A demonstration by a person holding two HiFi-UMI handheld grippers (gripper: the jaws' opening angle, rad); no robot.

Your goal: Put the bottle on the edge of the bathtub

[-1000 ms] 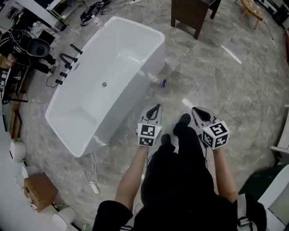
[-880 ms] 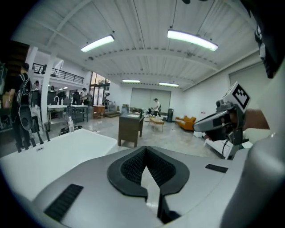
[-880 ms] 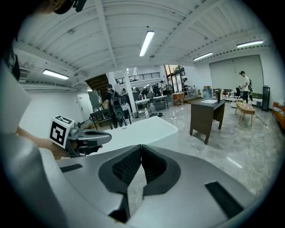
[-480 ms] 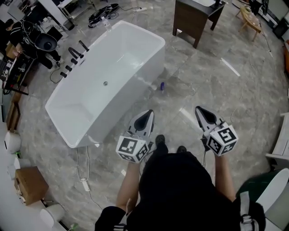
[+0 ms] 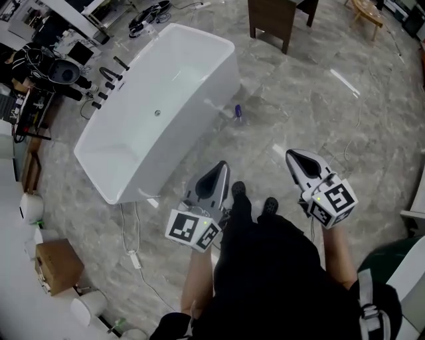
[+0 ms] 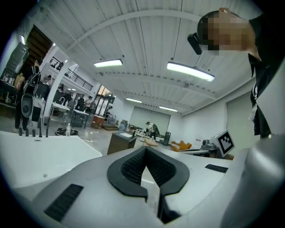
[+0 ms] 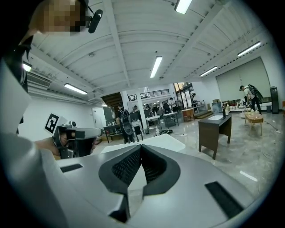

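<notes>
Wide grey marble floor [image 5: 345,113] all round, and the big white bathtub [image 5: 159,99] sits on it at a slant, its black taps on the far long side and its near long rim bare. A dark wooden table [image 5: 272,16] stands well beyond the tub's far corner. The person's legs and shoes fill the bottom of the head view, a gripper held out on either side.

The left gripper [image 5: 222,166] has its jaws together with nothing between the pads, and its own view looks out over the tub's white rim. The right gripper [image 5: 292,156] has its jaws together too, and it is empty.

Now the small thing that matters: the bottle [image 5: 238,111] is down on the floor, just beside the tub's near wall towards the far end, blue cap showing. It looks to be lying with its clear body running towards the tub, though it is too small to be sure.

It lies ahead of both grippers and well apart from them, a little right of the left one. I'd call the left gripper the nearer, with the tub rim on that same side
</notes>
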